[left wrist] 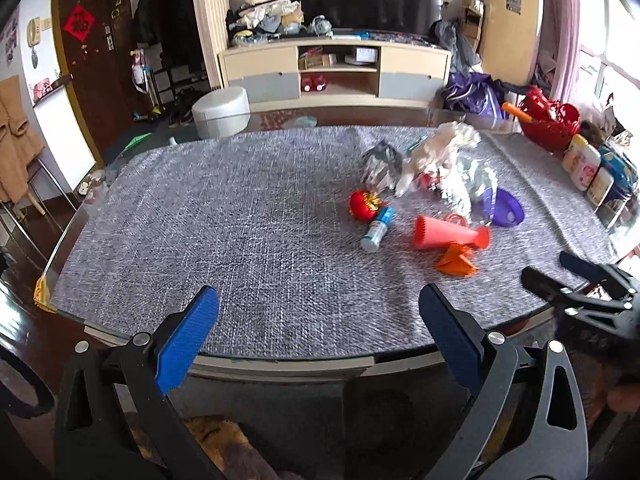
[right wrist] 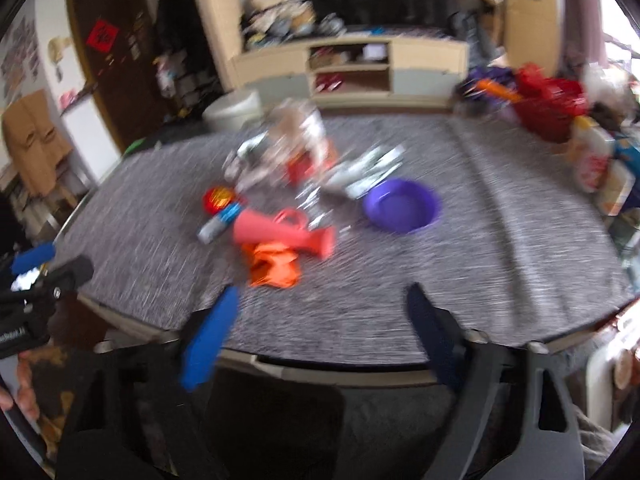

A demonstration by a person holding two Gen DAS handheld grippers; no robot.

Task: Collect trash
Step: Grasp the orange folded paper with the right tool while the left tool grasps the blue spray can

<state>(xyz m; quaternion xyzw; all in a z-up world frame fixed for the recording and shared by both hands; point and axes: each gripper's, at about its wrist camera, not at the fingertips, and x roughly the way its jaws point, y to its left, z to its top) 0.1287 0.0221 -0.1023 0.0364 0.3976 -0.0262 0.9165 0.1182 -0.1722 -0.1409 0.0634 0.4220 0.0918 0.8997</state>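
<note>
Left gripper [left wrist: 318,312] held wide open and empty, right gripper [right wrist: 322,308] likewise, trash pile [left wrist: 436,168] seen ahead on the surface [left wrist: 200,220], purple bowl [right wrist: 400,204] beyond the right gripper.

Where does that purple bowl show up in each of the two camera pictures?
Left wrist view: the purple bowl lies right of centre, seen edge-on, behind the red cone.
Right wrist view: the bowl sits near the middle, its inside showing, right of the cone.
Shared landmark: the red cone lying on the grey tablecloth.
</note>
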